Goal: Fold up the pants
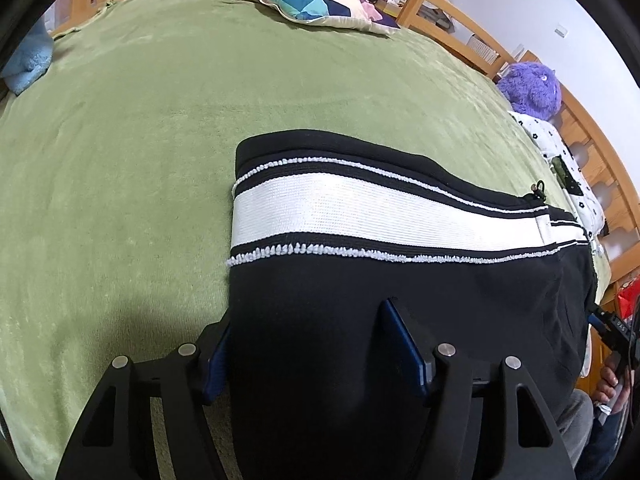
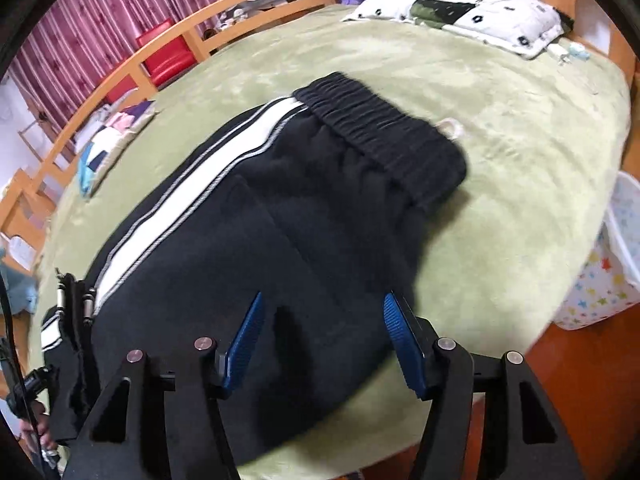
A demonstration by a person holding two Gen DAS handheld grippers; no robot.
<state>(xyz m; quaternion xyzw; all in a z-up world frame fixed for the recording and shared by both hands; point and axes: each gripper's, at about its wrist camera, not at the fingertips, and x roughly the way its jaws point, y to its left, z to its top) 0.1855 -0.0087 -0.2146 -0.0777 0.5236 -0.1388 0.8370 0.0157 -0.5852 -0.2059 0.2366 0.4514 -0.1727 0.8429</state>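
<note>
My left gripper point(image 1: 308, 344) and right gripper point(image 2: 322, 340) both gape open above the black white-striped fleece pants point(image 2: 248, 216) on the green plush blanket point(image 1: 140, 140).

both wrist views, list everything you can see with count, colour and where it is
pants: one, black with a white side stripe, lying on the blanket, elastic waistband at the far end in the right wrist view
blanket: one, green, covering the bed
geometric pillow: one, teal, navy and cream, far edge of the bed
flower pillow: one, white with black flowers and a green patch, at the headboard
plush toy: one, purple, beside the flower pillow
bed rail: one, light wood, around the bed
curtain: one, pink striped, behind the rail
star bag: one, white with coloured stars, beside the bed
left tongs: black with blue pads, open, straddling the pants edge
right tongs: same colours, open over the pants
</note>
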